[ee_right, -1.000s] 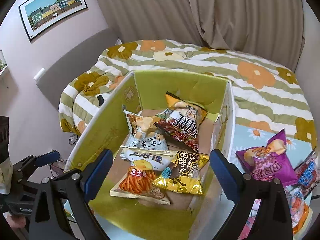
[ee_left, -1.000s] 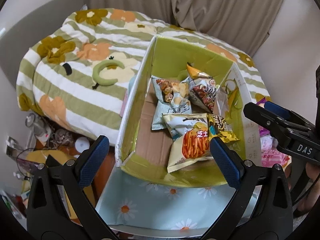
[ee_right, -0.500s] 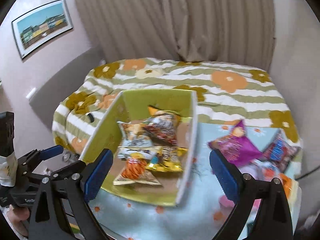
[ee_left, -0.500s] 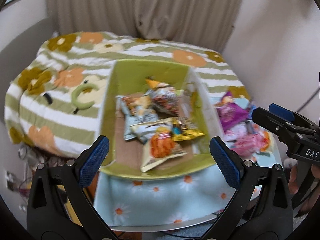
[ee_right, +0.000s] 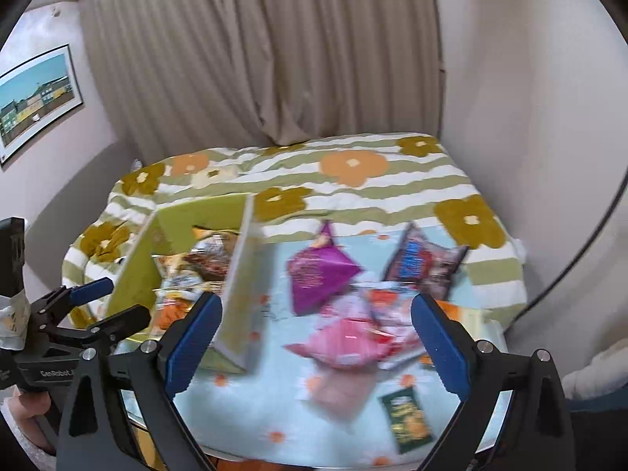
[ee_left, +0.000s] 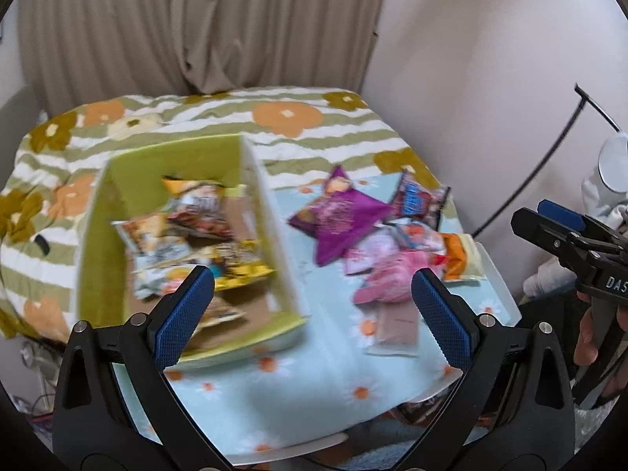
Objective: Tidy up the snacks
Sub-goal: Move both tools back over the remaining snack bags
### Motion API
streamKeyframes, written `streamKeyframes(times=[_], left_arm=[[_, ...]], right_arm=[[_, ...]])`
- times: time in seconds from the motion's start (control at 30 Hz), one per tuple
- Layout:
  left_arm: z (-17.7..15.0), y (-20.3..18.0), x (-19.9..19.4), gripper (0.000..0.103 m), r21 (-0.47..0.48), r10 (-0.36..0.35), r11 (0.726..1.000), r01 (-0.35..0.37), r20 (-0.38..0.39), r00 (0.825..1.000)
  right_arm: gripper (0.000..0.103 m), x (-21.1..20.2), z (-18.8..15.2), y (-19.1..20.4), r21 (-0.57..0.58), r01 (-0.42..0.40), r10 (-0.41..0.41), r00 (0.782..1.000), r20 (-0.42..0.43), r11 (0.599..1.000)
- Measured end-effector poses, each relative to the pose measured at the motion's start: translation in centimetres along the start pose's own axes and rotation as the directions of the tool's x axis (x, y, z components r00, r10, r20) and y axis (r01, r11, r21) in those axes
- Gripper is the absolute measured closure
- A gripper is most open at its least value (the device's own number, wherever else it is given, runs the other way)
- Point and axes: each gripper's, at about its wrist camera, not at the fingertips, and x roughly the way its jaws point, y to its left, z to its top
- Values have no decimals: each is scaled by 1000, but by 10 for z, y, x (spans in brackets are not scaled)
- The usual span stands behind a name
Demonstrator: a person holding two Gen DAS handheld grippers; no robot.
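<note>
A green cardboard box (ee_left: 92,235) stands on the left of a daisy-print table (ee_left: 298,384) and holds several snack bags (ee_left: 204,231). It also shows in the right wrist view (ee_right: 176,219). Loose snacks lie to its right: a purple bag (ee_left: 337,216) (ee_right: 318,274), a dark blue-and-red bag (ee_left: 418,200) (ee_right: 424,259), pink packets (ee_left: 386,282) (ee_right: 345,341), an orange bag (ee_left: 459,255) and a small green packet (ee_right: 408,420). My left gripper (ee_left: 312,314) is open and empty above the table's front. My right gripper (ee_right: 314,345) is open and empty, above the loose snacks.
A bed with a green-striped flowered blanket (ee_right: 353,172) lies behind the table, curtains (ee_right: 267,51) behind it. A framed picture (ee_right: 35,98) hangs on the left wall. A black lamp cord (ee_left: 549,157) runs at the right. Both views are motion-blurred.
Both grippers have pulled back from over the box and swung right, so the loose snack pile is now in view. Both stay open and empty.
</note>
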Motion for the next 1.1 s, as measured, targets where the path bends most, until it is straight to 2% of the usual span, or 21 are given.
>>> streamKeyframes(times=[0.17, 0.3, 0.4, 0.53, 0.77, 0.93, 1.1], left_arm=[[1, -51, 30, 3, 57, -25, 998, 27, -37, 999], [-2, -93, 59, 3, 147, -3, 989, 14, -75, 997], [-6, -122, 86, 3, 238, 32, 971, -5, -110, 993], [-14, -144, 118, 3, 315, 79, 949, -26, -157, 984], [-19, -148, 168, 3, 408, 140, 912, -29, -245, 959], [-25, -150, 200, 3, 473, 140, 881, 25, -311, 940], [-28, -155, 220, 3, 523, 125, 849, 79, -343, 931]], right_arm=[[7, -3, -2, -58, 17, 36, -35, 999, -23, 999], [7, 1, -7, -102, 46, 47, -45, 998, -53, 998], [7, 8, -11, -129, 63, 51, -45, 996, -82, 997], [7, 28, -18, -160, 70, 47, -37, 990, -134, 996], [7, 78, -33, -188, 104, 54, -30, 976, -217, 993], [7, 108, -43, -194, 107, 91, -61, 965, -254, 990], [7, 127, -49, -194, 125, 140, -101, 955, -279, 982]])
